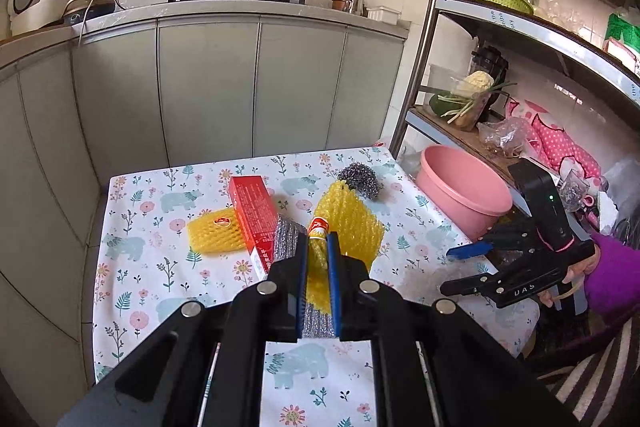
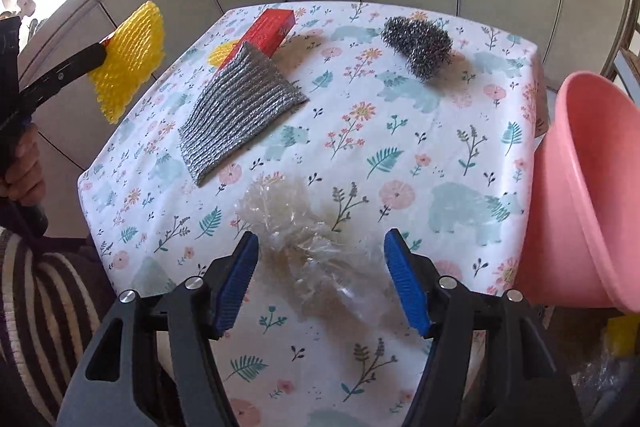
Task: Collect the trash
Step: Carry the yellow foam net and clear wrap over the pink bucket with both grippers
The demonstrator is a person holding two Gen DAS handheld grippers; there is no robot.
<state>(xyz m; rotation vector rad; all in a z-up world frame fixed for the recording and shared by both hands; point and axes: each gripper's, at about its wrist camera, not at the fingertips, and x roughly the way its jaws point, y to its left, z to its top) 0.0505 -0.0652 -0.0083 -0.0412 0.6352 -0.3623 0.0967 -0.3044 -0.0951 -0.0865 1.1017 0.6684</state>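
— What does the right wrist view catch that the left misses?
— The crumpled clear plastic (image 2: 308,247) on the tablecloth (image 2: 400,131), lying between the right gripper (image 2: 322,277)'s wide-spread pads, untouched.
— And the left gripper (image 1: 318,267)?
— Clamped on the yellow foam net (image 1: 352,223), lifted off the table; the pink basin (image 1: 464,191) sits at the table's right edge.
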